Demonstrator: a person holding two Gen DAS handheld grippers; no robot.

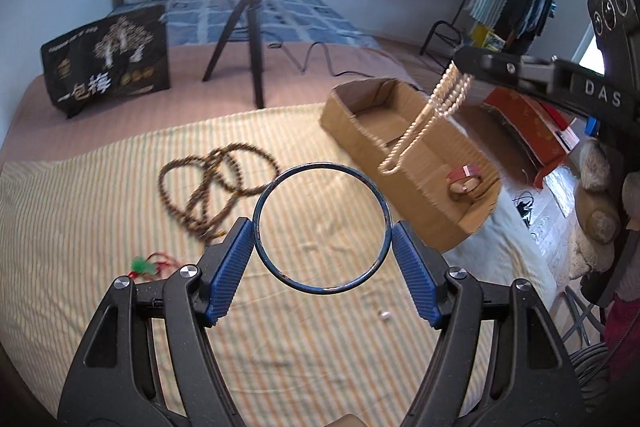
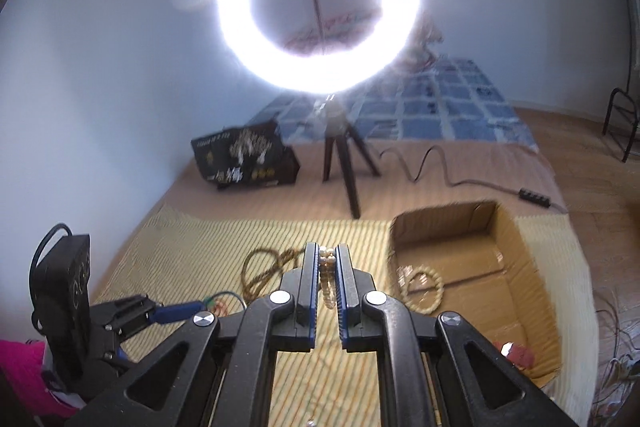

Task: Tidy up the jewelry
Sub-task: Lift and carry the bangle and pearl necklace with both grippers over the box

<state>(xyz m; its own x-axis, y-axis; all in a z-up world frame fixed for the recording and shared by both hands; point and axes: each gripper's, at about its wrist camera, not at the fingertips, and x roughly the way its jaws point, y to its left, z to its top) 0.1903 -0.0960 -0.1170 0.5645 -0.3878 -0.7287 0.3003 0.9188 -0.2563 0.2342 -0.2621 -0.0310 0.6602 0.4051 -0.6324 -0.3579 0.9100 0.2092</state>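
Your left tongs (image 1: 322, 231) grip the blue bangle (image 1: 321, 229) at centre frame, above the striped bed (image 1: 100, 227). Your right tongs (image 2: 325, 281) pinch the pearl necklace (image 2: 326, 281), which dangles at upper right over the cardboard box (image 1: 360, 139).

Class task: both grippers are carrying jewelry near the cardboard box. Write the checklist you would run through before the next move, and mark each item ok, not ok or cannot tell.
1. Left gripper holds the blue bangle by both sides: ok.
2. Right gripper is clamped on the pearl necklace: ok.
3. Pearl necklace hangs over the cardboard box opening: ok in the left wrist view, though height above the floor cannot tell.
4. Box has free floor space: ok; a light bead bracelet and a red item take up only part.
5. Brown bead strand lies clear of both grippers: ok.
6. Bangle is already over the box: not ok.
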